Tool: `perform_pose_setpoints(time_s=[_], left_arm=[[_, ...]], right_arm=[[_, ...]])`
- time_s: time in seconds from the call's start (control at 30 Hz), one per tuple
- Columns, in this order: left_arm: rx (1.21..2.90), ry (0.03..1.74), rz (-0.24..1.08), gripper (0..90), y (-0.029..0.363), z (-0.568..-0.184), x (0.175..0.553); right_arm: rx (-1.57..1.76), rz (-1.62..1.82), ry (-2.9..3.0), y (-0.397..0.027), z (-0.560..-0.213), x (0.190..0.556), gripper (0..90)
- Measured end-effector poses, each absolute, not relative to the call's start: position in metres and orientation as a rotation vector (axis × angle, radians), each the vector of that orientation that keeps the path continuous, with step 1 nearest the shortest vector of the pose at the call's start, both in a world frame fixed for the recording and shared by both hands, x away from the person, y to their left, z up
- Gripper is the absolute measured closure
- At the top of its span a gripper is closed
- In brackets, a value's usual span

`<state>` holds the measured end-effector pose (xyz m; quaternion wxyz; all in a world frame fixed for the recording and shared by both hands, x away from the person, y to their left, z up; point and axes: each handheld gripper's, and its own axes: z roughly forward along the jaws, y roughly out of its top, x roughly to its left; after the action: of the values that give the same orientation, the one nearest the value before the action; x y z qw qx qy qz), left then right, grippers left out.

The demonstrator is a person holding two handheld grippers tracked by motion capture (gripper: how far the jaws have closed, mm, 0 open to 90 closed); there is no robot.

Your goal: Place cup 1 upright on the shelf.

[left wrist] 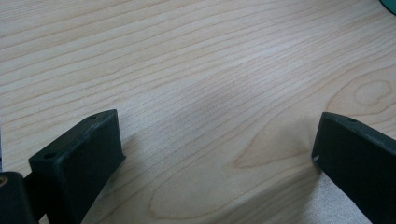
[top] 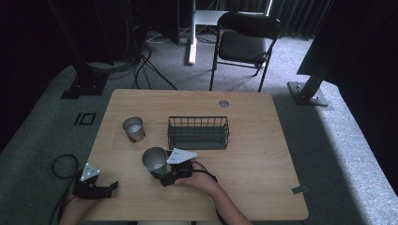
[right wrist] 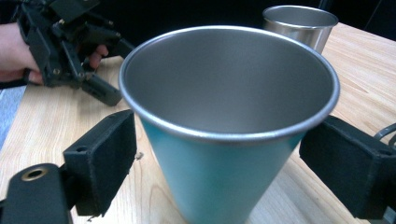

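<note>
Teal tapered steel cup (right wrist: 224,154) sits between the right gripper (right wrist: 219,163) pads.

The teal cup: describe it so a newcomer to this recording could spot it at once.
On the wooden table, look in front of the dark wire basket, toward the person's edge. The teal cup stands upright between the right tool's jaws. Its teal outside sets it apart from the plain steel cup left of the basket.

Your left black two-jaw gripper (top: 110,186) rests low at the table's near-left corner, jaws spread wide with nothing between them. Your right black two-jaw gripper (top: 158,174) points left from your right hand (top: 199,180), its jaws parted around a teal metal cup (right wrist: 224,140).
</note>
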<state>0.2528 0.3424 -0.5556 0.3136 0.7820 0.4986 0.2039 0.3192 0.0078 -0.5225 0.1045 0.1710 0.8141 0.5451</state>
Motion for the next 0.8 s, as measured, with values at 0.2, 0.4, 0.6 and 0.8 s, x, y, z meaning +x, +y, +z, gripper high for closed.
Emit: perform_pose_setpoints(time_s=[0.2, 0.4, 0.6, 0.8], left_arm=[[2.062, 1.315, 0.538, 2.3, 0.342, -0.556, 0.253], [2.062, 1.315, 0.538, 2.3, 0.342, -0.556, 0.253], [2.061, 1.315, 0.538, 2.3, 0.342, -0.556, 0.253], [2.061, 1.315, 0.538, 2.3, 0.342, -0.556, 0.253]], right_arm=[[0.555, 1.635, 2.339, 0.012, -0.522, 0.319, 10.8], [0.516, 1.654, 2.312, 0.015, -0.525, 0.32, 10.9], [0.487, 1.671, 2.3, 0.017, -0.523, 0.323, 10.8], [0.475, 1.677, 2.309, 0.022, -0.522, 0.325, 10.9]])
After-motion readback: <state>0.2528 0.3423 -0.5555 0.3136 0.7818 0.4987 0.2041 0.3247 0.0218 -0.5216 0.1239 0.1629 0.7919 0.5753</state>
